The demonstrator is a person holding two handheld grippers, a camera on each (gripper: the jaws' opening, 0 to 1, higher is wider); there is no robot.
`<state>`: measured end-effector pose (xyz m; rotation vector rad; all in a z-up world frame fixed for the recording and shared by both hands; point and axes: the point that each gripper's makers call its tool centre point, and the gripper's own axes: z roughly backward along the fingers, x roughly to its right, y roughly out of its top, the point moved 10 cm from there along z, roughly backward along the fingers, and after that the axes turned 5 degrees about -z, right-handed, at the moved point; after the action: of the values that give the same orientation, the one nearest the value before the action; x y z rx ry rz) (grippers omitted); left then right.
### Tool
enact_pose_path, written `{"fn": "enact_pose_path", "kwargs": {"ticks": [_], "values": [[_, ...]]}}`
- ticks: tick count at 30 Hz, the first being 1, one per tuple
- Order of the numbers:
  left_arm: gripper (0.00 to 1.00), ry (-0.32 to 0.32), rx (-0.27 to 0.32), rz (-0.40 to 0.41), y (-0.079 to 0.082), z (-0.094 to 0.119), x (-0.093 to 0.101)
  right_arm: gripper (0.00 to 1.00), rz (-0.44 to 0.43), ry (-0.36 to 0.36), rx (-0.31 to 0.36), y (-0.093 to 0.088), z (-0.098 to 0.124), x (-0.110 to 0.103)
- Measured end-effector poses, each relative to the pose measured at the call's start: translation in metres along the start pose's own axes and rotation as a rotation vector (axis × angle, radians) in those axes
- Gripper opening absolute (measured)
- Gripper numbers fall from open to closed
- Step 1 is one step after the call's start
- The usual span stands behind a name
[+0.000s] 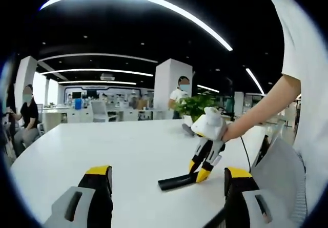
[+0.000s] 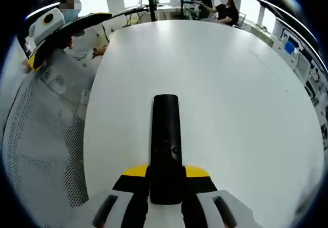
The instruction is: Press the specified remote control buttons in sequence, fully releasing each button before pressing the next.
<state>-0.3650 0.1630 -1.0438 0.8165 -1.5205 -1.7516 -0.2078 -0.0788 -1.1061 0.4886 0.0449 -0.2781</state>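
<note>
Right gripper [image 2: 165, 179] pinching black remote [image 2: 166, 136] at its near end, angled down over white desk [image 2: 246, 100], left gripper [image 1: 169, 187] spread wide, held level, no readable writing.

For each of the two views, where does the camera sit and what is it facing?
Left gripper view: on the left gripper, held low over the white table, facing the right gripper on the black remote; a person's forearm shows.
Right gripper view: on the right gripper, looking down along the remote.
Shared: remote, table, right gripper.
</note>
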Motion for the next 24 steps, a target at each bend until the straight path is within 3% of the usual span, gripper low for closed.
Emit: {"fn": "enact_pose_path", "kwargs": {"ticks": [24], "values": [[0.92,0.005,-0.019,0.001,0.000,0.001,-0.001,0.21,0.083,0.015,-0.122,0.017,0.004,0.072]]}}
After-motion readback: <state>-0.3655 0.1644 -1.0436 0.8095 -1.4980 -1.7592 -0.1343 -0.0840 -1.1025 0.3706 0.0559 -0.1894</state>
